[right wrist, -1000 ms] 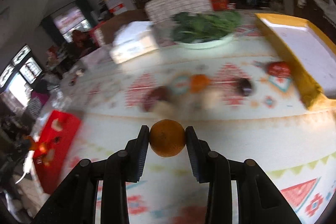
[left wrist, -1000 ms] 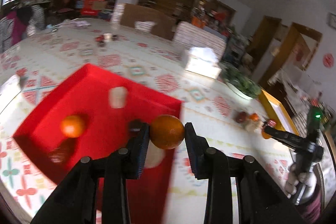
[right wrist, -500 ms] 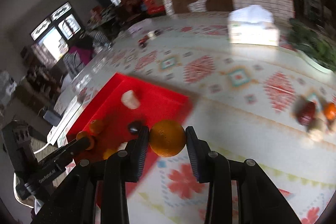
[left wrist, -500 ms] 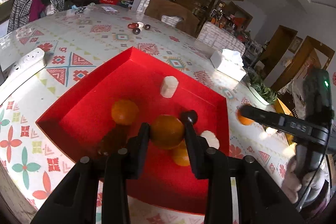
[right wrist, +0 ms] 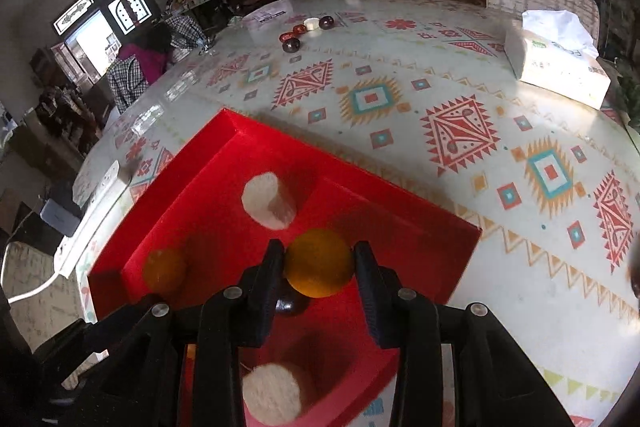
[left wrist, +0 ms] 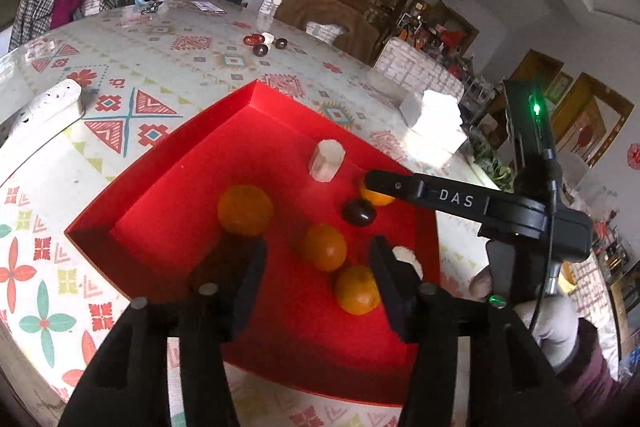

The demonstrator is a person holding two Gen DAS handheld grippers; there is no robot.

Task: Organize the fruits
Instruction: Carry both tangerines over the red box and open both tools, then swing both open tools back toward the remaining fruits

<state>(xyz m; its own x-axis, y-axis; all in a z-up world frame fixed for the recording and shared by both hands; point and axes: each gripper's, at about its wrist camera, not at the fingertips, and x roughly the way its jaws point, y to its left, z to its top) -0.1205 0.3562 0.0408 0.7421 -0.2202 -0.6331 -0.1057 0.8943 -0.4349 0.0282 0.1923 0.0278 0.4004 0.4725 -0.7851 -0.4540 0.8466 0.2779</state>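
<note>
A red tray [left wrist: 168, 163] lies on the patterned table. In the left wrist view it holds three loose oranges, at the left [left wrist: 245, 205], the middle [left wrist: 323, 247] and near my right finger [left wrist: 357, 290], plus a dark plum [left wrist: 359, 212] and two white cylinders [left wrist: 326, 161]. My left gripper [left wrist: 316, 259] is open and empty above the tray. My right gripper [right wrist: 319, 269] is shut on an orange [right wrist: 319, 263] and holds it over the tray [right wrist: 404, 203]; it also shows in the left wrist view [left wrist: 416, 187], reaching in from the right.
A tissue box [right wrist: 556, 63] stands on the table beyond the tray. Several small dark and red fruits [right wrist: 308, 27] lie at the far side. A white power strip [left wrist: 44, 107] lies left of the tray. Chairs stand behind the table.
My left gripper has opened and let its orange drop into the tray. My right gripper has carried its orange from beside the tray to over it.
</note>
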